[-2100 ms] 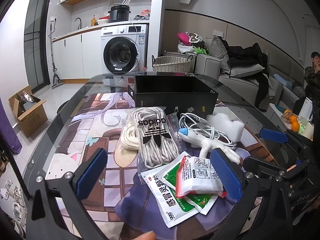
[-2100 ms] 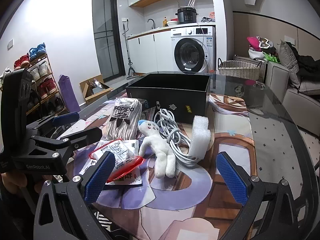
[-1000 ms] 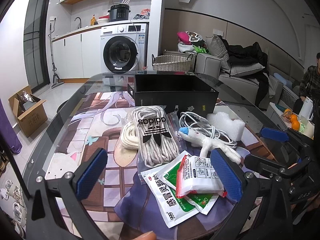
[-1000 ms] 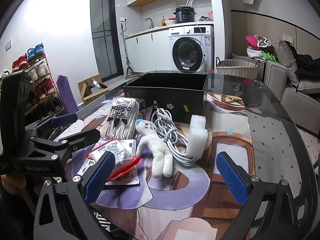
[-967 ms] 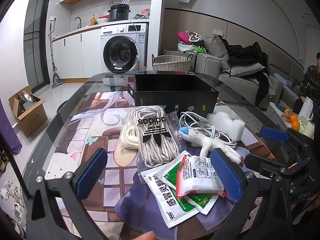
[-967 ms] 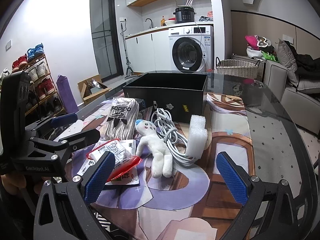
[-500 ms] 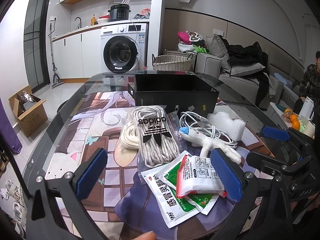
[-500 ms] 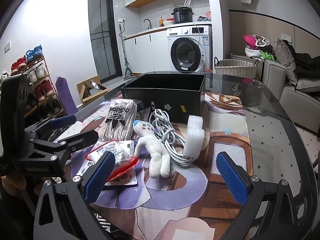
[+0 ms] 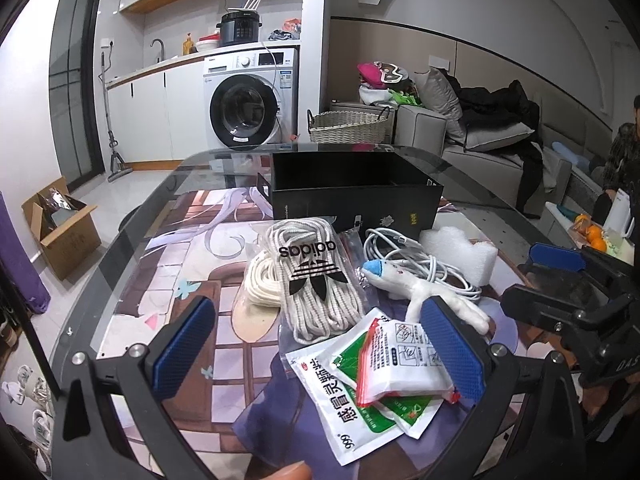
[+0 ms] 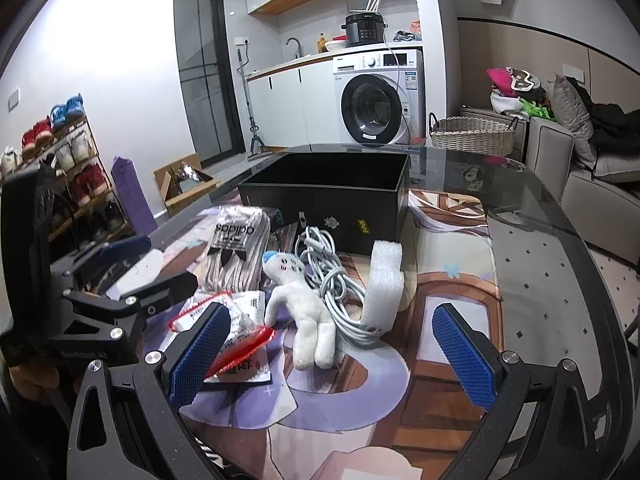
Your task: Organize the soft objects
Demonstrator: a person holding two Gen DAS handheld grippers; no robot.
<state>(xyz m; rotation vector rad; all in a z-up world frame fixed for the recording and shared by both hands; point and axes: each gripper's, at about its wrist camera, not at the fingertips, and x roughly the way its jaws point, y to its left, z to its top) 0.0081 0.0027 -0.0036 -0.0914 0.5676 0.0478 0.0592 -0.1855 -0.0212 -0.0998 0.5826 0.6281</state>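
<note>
An open black box (image 9: 356, 192) (image 10: 332, 196) stands at the far side of a pile on the glass table. In front of it lie a bag of white Adidas laces (image 9: 316, 276) (image 10: 234, 248), a white plush toy (image 9: 416, 288) (image 10: 300, 300), a coiled white cable (image 9: 420, 256) (image 10: 332, 276), a white foam piece (image 9: 460, 252) (image 10: 384, 280) and medicine sachets (image 9: 380, 372) (image 10: 236, 344). My left gripper (image 9: 320, 344) is open and empty, near the sachets. My right gripper (image 10: 328, 348) is open and empty, near the plush toy.
The table (image 9: 132, 264) has a printed mat under glass. Each gripper shows in the other's view, the right one at the right edge (image 9: 576, 292) and the left one at the left edge (image 10: 92, 300). A sofa (image 10: 592, 184) and a wicker basket (image 9: 348, 124) stand beyond.
The right gripper has drifted slightly forward and left toward the pile. The left gripper has barely moved. Nothing was picked up.
</note>
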